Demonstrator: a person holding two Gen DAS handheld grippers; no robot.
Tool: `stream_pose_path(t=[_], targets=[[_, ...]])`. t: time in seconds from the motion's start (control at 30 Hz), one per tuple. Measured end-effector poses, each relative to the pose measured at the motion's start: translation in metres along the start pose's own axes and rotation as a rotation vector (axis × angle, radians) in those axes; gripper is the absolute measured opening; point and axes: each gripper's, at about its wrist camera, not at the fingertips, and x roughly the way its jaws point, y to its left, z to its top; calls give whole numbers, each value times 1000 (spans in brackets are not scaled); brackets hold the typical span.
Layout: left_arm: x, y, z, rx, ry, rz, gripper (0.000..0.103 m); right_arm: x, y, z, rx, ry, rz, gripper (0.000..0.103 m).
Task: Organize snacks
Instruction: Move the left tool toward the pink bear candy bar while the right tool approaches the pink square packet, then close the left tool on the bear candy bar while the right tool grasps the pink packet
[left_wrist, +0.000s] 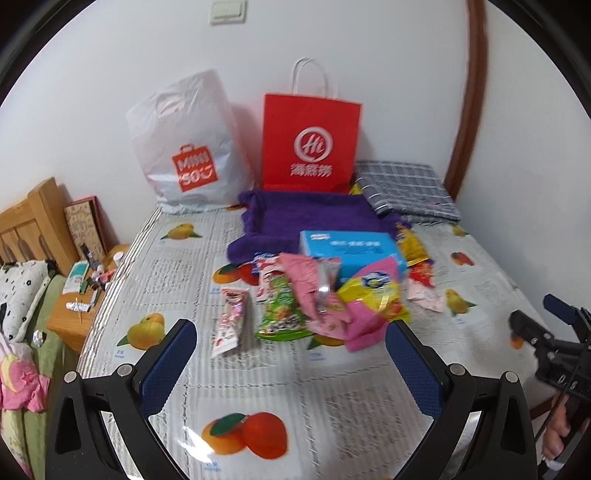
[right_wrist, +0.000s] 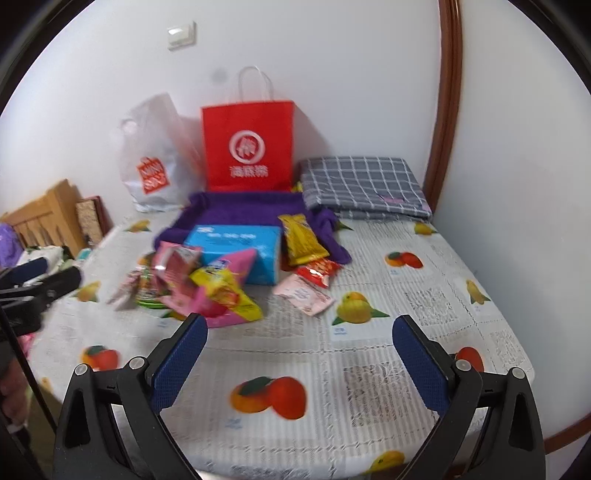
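Both the left tool (left_wrist: 290, 345) and right tool (right_wrist: 299, 338) hover spread and empty short of the snack pile (left_wrist: 314, 295) on the counter (left_wrist: 332, 406), so sorting seems unstarted; next likely calls for reaching in to pinch one packet.

Snack packets (left_wrist: 314, 299) lie heaped mid-desk (left_wrist: 184, 280), a box (left_wrist: 351, 251) just behind them, partly on a towel (left_wrist: 310, 214). Behind the towel, two bags stand against the wall: paper bag (left_wrist: 310, 144) to the right, plastic bag (left_wrist: 188, 147) to the left. Folded cloth (left_wrist: 406, 195) lies at the far right corner. A nightstand (left_wrist: 70, 317) sits left of the desk. Two packets (right_wrist: 306, 280) lie right of the heap.
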Motion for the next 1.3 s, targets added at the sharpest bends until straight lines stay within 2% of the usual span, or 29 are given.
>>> stream_pose_path(t=[0.1, 0.27, 0.33, 0.5, 0.63, 0.77, 0.9, 1.03, 1.07, 1.13, 1.2, 1.23, 1.3], targets=[[23, 13, -4, -19, 32, 29, 102, 27, -7, 0, -1, 16, 6, 98], [57, 38, -6, -84, 80, 17, 102, 71, -19, 1, 22, 54, -21, 98], [67, 47, -6, -104, 88, 27, 102, 88, -23, 3, 29, 69, -24, 94], [85, 61, -4, -120, 108, 44, 102, 126, -29, 8, 35, 104, 27, 90], [98, 71, -5, -155, 133, 18, 102, 151, -25, 9, -5, 126, 59, 88], [104, 73, -6, -160, 141, 16, 102, 175, -18, 5, -44, 159, 98, 85], [108, 74, -6, -150, 145, 12, 102, 192, -15, 1, -79, 189, 92, 79], [116, 70, -6, -122, 159, 20, 102, 205, -14, 4, -89, 228, 120, 78], [119, 69, -6, -114, 163, 25, 102, 209, -13, 5, -92, 239, 131, 77], [124, 67, -6, -100, 171, 37, 102, 214, -11, 4, -100, 252, 136, 66], [131, 69, -4, -95, 180, 47, 102, 214, -8, 3, -113, 246, 146, 60], [133, 70, -4, -96, 183, 50, 102, 211, -9, 4, -113, 233, 154, 46], [140, 73, -2, -100, 193, 60, 102, 210, -9, 3, -119, 234, 146, 44]])
